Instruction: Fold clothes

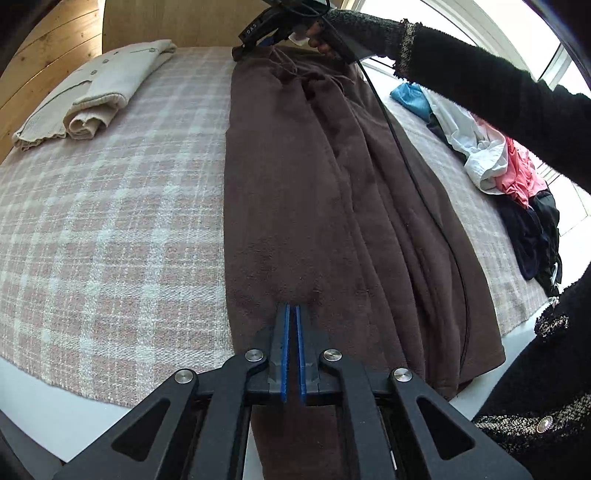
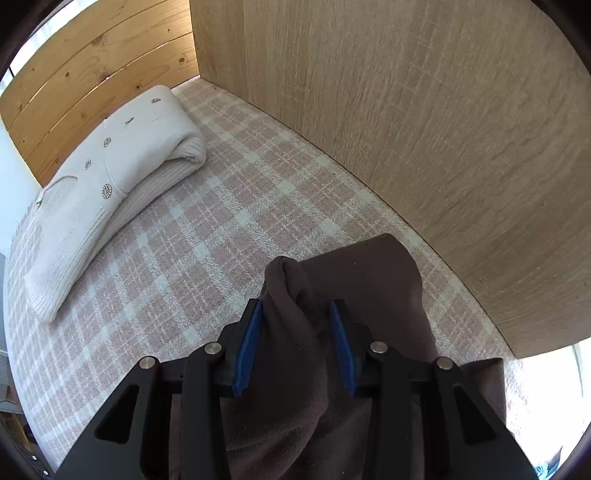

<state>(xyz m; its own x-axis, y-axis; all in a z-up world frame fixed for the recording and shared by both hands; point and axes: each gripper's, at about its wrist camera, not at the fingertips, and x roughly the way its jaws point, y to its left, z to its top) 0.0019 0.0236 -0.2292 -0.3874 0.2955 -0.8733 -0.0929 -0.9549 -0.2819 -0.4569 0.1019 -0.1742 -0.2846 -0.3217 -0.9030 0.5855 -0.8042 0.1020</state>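
Brown garment (image 1: 314, 184) lying lengthwise on checked blanket (image 1: 110, 221); left gripper (image 1: 293, 308) pinching near hem, jaws nearly closed; right gripper (image 2: 297, 306) clasping bunched far end, jaws part-open.

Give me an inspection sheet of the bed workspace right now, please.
Surface: pink plaid bedspread.
Job's things: brown garment stretched lengthwise; cream cardigan folded, lying apart.
Clutter: pile of unfolded clothes at the bed's far side.
Grippers: left gripper shut on the brown garment's near end; right gripper has a bunch of its far end between the pads.
Cables: black cable trailing over the brown garment.
Surroundings: wooden panel, window.
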